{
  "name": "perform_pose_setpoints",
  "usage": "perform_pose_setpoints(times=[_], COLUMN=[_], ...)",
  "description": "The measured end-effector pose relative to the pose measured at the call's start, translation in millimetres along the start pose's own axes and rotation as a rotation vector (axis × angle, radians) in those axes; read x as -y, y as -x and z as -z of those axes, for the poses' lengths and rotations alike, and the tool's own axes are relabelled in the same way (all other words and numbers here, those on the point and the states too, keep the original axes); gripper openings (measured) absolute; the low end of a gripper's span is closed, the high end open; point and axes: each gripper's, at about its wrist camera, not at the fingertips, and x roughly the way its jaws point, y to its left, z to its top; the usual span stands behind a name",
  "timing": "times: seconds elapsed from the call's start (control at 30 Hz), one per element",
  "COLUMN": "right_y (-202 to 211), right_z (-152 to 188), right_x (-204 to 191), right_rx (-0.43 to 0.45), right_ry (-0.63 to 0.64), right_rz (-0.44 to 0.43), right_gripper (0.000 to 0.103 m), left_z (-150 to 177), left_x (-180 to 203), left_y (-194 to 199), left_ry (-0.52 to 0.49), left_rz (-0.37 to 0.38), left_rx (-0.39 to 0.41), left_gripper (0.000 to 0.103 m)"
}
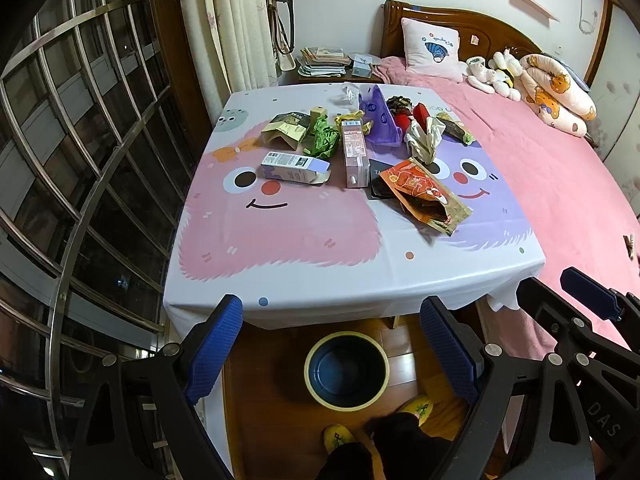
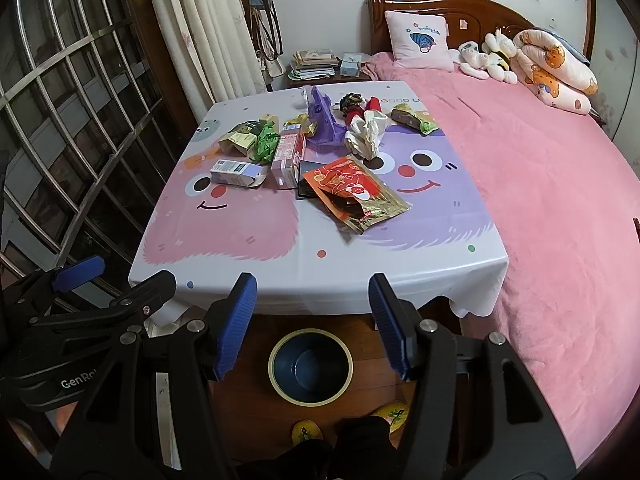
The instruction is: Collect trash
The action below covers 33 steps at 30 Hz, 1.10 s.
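Note:
Trash lies in a heap on the far half of the table point(image 1: 280, 280): an orange snack bag point(image 1: 424, 194) point(image 2: 356, 192), a pink carton point(image 1: 354, 152) point(image 2: 286, 154), a white-and-lilac box point(image 1: 292, 167) point(image 2: 236, 173), green crumpled paper point(image 1: 326, 138), a purple bag point(image 1: 378, 118) point(image 2: 324, 120) and more wrappers. An empty dark blue bin point(image 1: 346, 372) point(image 2: 310, 366) stands on the floor under the table's near edge. My left gripper point(image 1: 332, 340) is open and empty above the bin. My right gripper point(image 2: 314, 322) is open and empty beside it.
A bed with a pink cover point(image 1: 560, 184) runs along the table's right side, with pillows and plush toys at its head. A barred window point(image 1: 80, 160) is on the left. A nightstand with books point(image 1: 324, 64) stands behind the table. My slippered feet point(image 1: 340, 436) are near the bin.

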Motion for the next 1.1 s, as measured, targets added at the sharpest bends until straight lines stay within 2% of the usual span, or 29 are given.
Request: perform_pose_setpoints(times=[1.1], right_y=[1.4], right_z=[-4.2], right_x=[-7.0], right_rx=[-0.001], right_ry=[-0.005], right_rz=[-0.009], right_gripper=[0.055], left_z=[-14.7], left_x=[-3.8], left_y=[-3.6], left_ry=[-0.007], left_rz=[0.002], left_rx=[0.007], left_gripper=[0.092])
